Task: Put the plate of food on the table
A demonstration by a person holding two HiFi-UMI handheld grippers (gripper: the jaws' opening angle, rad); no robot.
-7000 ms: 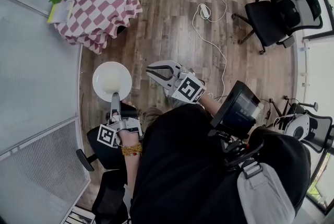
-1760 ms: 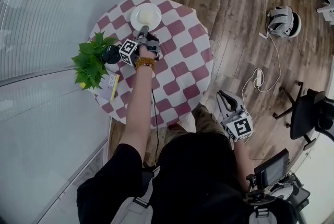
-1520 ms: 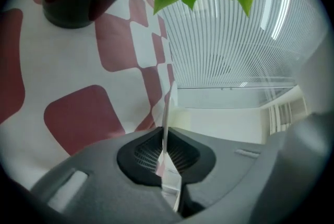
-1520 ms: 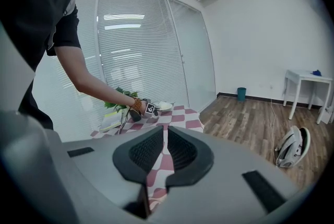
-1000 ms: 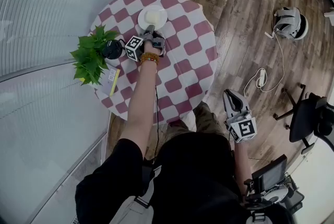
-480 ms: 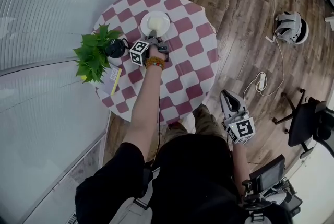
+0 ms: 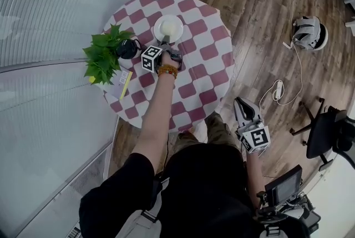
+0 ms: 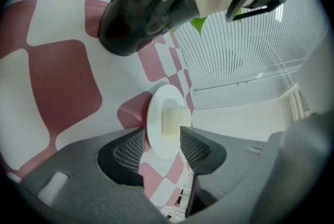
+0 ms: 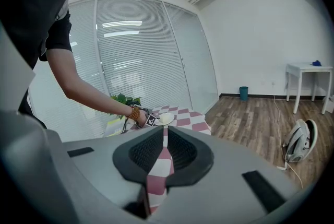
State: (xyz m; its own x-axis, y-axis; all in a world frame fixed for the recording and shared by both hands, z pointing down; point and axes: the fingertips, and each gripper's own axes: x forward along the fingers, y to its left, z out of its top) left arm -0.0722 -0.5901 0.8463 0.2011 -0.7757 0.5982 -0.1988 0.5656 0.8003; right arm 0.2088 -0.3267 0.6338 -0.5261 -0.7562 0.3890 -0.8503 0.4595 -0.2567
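While flat and face-up on the checked table [image 7: 206, 71], round plate [image 7: 160, 28], near rim untouched between wide, just-opening left claw [image 7: 165, 41]

Worn: black short-sleeved shirt [image 7: 205, 192].
Wrist: amber bead bracelet [image 7: 166, 70].
Tools: left gripper [image 7: 165, 41] and right gripper [image 7: 240, 104], grey, with black-and-white marker cubes.

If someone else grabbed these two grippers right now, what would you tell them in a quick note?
Left gripper: jaws have just been opening, now apart; near rim of the plate sits between them, unpinched.
Right gripper: shut, empty, off to the side of the table.
Plate with its pale food block rests on the checkered table, near the plant.
Done: plate delivered and let go.
Left: back the left gripper away without nudging the plate.
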